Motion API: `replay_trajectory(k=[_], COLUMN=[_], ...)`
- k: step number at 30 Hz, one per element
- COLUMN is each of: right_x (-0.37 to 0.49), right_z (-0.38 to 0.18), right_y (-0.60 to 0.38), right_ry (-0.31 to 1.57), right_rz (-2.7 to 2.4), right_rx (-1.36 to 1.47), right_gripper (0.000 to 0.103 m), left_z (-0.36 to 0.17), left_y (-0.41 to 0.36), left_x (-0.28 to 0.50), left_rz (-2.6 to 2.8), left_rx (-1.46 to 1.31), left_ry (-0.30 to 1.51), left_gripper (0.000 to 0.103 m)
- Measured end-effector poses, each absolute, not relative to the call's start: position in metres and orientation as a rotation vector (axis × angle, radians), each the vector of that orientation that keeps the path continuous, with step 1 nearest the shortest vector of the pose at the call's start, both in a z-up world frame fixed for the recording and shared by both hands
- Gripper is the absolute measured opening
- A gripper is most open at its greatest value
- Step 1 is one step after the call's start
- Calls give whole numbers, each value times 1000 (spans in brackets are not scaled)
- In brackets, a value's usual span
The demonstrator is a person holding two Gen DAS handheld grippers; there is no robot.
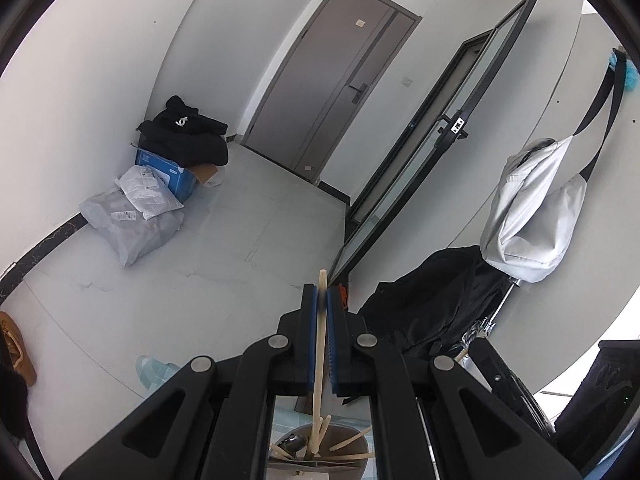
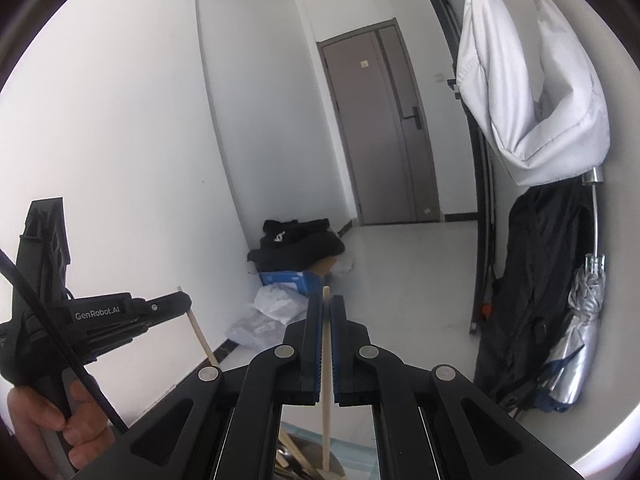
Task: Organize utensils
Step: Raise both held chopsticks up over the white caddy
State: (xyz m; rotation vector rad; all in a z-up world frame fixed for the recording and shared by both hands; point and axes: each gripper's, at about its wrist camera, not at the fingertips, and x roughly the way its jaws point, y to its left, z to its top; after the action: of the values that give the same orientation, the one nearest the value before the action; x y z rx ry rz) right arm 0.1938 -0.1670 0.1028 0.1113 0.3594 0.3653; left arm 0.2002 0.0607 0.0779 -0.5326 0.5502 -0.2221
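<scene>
Pale wood runs up between the blue pads of the left gripper [image 1: 322, 294] in the left wrist view: a chopstick [image 1: 320, 344] is pinched there, the jaws narrow around it, its tip poking out just past the fingertips. Its lower end drops toward a grey utensil holder [image 1: 352, 446] seen through the gap in the gripper frame, where several more chopsticks [image 1: 352, 438] lean at angles and a dark utensil [image 1: 294, 442] lies among them. Whether the held stick touches the holder's bottom cannot be told. Beyond the gripper lie a grey floor, a grey door [image 1: 332, 80], a black garment [image 1: 186, 132] piled on a blue box [image 1: 168, 172], and plastic parcels [image 1: 136, 216] beside it. A pale grey bag [image 1: 532, 208] hangs on the wall at the right, above a black coat [image 1: 432, 296].

From the right wrist view, the right gripper [image 2: 326, 306] likewise clamps a second chopstick [image 2: 326, 380] upright, jaws narrow on it, tip just above the fingertips. Its foot reaches down to the holder's rim [image 2: 312, 438] at the bottom edge, where other sticks cross. At the left the left gripper [image 2: 176, 304] appears side-on, marked "GenRobot.AI", held by a hand [image 2: 60, 420], its chopstick [image 2: 200, 332] slanting down below the fingers. A folded silver umbrella [image 2: 580, 332] hangs beside the black coat at the right, under the pale bag.
</scene>
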Motion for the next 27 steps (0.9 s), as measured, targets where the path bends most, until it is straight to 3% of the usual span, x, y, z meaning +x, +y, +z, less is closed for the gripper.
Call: replay_trajectory(k=[27], right_x=[186], right_z=[43], right_y=[-150], right_ry=[496], right_rz=[444], right_rx=[19], right_gripper=[3], left_z=[46], left_y=[29], left_x=[182], left_rz=[-281], left_rx=[-328], left_ry=[595], left_gripper=[2])
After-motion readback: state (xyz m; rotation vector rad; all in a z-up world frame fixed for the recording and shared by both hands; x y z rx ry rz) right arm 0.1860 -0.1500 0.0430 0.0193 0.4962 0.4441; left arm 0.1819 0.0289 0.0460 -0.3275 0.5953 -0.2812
